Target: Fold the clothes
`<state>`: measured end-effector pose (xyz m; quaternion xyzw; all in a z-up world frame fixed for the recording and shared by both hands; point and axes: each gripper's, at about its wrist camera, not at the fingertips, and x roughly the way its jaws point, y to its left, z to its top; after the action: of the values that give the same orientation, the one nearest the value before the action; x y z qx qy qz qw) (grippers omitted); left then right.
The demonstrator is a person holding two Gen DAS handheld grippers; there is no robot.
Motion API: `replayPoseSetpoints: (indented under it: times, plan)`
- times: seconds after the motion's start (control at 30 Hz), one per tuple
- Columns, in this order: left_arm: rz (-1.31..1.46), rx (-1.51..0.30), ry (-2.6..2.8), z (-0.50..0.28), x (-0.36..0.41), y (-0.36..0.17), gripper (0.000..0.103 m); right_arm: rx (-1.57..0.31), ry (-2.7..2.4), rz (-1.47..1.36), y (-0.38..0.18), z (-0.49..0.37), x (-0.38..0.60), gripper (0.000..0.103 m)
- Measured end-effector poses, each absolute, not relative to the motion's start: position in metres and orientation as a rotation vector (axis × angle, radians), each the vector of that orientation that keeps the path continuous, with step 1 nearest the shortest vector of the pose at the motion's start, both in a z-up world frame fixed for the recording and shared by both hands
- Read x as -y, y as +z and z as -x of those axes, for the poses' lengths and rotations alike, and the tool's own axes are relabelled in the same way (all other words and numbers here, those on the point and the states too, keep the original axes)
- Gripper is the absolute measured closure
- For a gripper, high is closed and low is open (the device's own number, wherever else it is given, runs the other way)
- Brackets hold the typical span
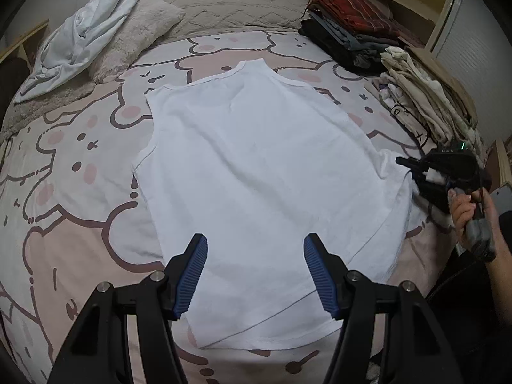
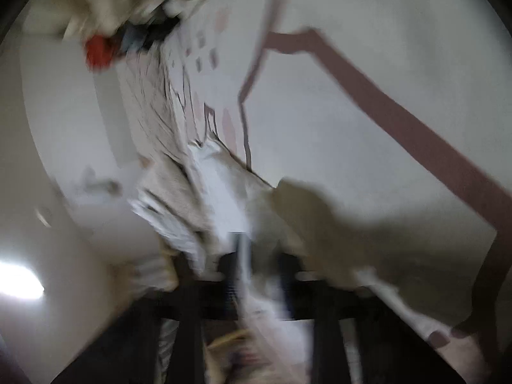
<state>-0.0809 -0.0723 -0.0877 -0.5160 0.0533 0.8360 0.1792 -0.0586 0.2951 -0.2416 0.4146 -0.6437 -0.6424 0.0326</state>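
Tongs first. Left gripper (image 1: 255,275) hangs just over the bottom part of the white shirt (image 1: 256,166), w/ its blue pads (image 1: 192,275) spread wide and nothing between them. I think it waits there, let go, so it can come down and pinch the hem when the fold starts.

Right gripper (image 1: 408,164) sits at the shirt's right edge, held by the person's hand (image 1: 470,211). Its own camera view is very blurry. White cloth looks bunched up right at its fingers, but I can't tell if they are clenched on it or not. It may be tugging that side, prob. to make the shirt flat.

Shirt lies spread out flat in the middle of the bed, neck end far from the left gripper, hem end near. No sleeves show. It's laid flat like that bc a smooth shirt folds neat. No fold is in it yet, so the job on this one is just at the start.

Bedsheet (image 1: 73,166) under it is pink and grey w/ cartoon bears. Folded stacks sit at the far right: dark and red pile (image 1: 348,32) and cream pile (image 1: 425,96), likely done ones, kept to the side. Crumpled pale cloth (image 1: 80,35) lies on a fluffy pillow (image 1: 137,35) far left, maybe one to fold later.
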Motion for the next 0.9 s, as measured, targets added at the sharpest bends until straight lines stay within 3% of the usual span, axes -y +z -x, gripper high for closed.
replayPoseSetpoints:
  times: [0.03, 0.1, 0.23, 0.3, 0.37, 0.43, 0.5, 0.7, 0.9]
  plan:
    - [1.457, -0.154, 2.362, 0.08, 0.073, -0.088, 0.041, 1.802, -2.113, -1.327, -0.228, 0.062, -0.29, 0.094]
    - [1.455, -0.155, 2.362, 0.08, 0.074, -0.088, 0.041, 1.244, -2.439, -1.411, -0.186, 0.072, -0.257, 0.095]
    - [1.446, -0.152, 2.374, 0.081, 0.077, -0.088, 0.041, -0.202, -2.652, -1.334, -0.148, 0.061, -0.126, 0.095]
    - [1.444, -0.15, 2.383, 0.081, 0.079, -0.087, 0.041, -0.807, -2.51, -1.207, -0.165, 0.037, -0.063, 0.095]
    - [1.443, -0.147, 2.392, 0.081, 0.081, -0.086, 0.041, -1.199, -2.364, -1.097, -0.198, 0.009, -0.028, 0.095]
    - [1.444, -0.146, 2.397, 0.08, 0.083, -0.086, 0.041, -1.367, -2.289, -1.028, -0.221, -0.008, -0.012, 0.095]
    - [1.447, -0.147, 2.402, 0.08, 0.086, -0.087, 0.041, -1.381, -2.329, -0.993, -0.225, -0.019, -0.011, 0.094]
    - [1.466, -0.142, 2.388, 0.083, 0.089, -0.094, 0.041, -0.887, -2.485, -1.169, -0.187, -0.015, -0.047, 0.094]
    - [1.468, -0.163, 2.353, 0.084, 0.084, -0.099, 0.041, -0.887, -2.581, -1.107, -0.178, -0.016, -0.039, 0.091]
